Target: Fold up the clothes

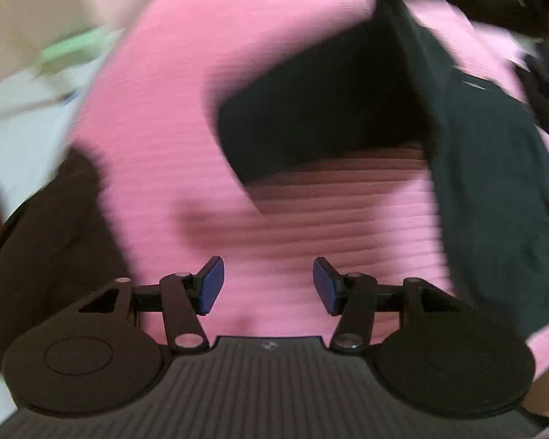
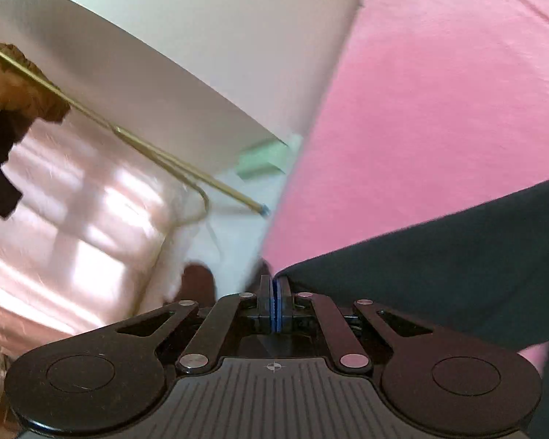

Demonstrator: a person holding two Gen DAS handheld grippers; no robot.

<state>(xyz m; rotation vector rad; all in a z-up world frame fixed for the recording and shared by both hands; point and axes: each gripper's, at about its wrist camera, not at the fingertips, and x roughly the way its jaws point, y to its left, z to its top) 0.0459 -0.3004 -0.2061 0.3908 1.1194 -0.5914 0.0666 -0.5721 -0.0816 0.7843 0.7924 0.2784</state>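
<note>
Pink sheet [image 1: 157, 117], one dark garment [image 1: 475, 168]

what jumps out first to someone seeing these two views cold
The bright pink bedsheet fills most of both views. Across it lies a dark garment, partly lifted at the right of the left wrist view. The left gripper hangs open over the sheet, while the right gripper is shut, apparently on the garment's edge.

text: none legible | labels: none (both views blurred)
</note>
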